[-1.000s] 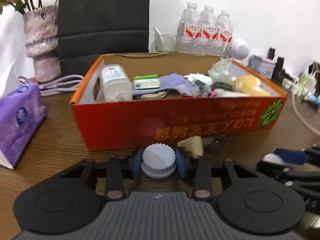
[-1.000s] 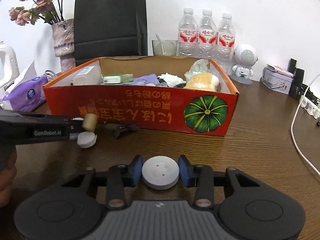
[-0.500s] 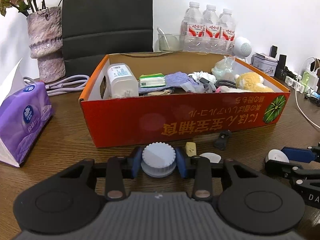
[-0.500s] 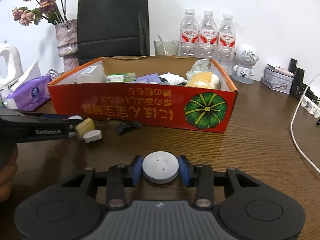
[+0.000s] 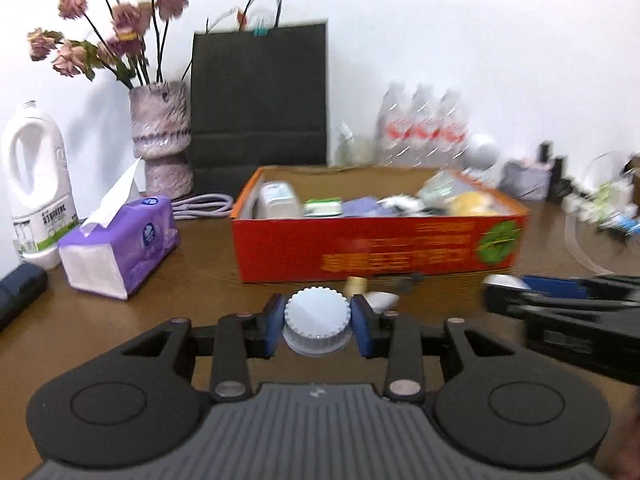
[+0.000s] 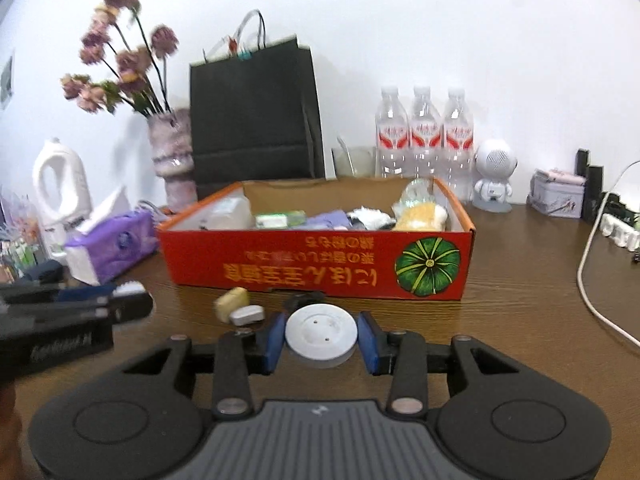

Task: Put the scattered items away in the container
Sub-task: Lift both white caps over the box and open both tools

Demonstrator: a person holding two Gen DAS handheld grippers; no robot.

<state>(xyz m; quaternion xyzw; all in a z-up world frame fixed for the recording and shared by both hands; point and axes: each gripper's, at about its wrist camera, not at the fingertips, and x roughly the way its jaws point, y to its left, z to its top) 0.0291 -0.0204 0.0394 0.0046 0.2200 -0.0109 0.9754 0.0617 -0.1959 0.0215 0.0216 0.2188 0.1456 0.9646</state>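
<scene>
Both grippers loaded. Left gripper (image 5: 317, 326) pinches a ribbed white cap (image 5: 317, 320) between its blue pads; right gripper (image 6: 321, 338) pinches a smooth white disc (image 6: 321, 334) with two small holes in its top face. Landmark: the red cardboard box (image 6: 320, 268), open-topped and already part full (white bottle, green packet, purple cloth, yellow sponge visible inside). Each gripper sits on the near side of the box's long front wall, below rim level as judged from both wrist views; the box's long axis runs left to right across both views. Key relation: the box opening lies ahead of and above each held piece, so the front wall is the thing in the way, and a lift should come before any forward carry. The right gripper looks the nearer to the wall, roughly opposite its middle; the left view is motion-blurred, so its distance is less certain. Loose items on the wooden table (image 6: 520, 320) just in front of the box wall: a tan block (image 6: 232, 302), a small white piece (image 6: 248, 314) touching it, and a dark clip-like object (image 6: 300, 299), partly hidden. Left of the box: purple tissue pack (image 5: 120, 248), vase (image 5: 162, 136), white jug (image 5: 38, 184). Behind the box: black paper bag (image 6: 252, 116), three water bottles (image 6: 424, 136). Right of the box: white cable (image 6: 596, 288), well apart.
</scene>
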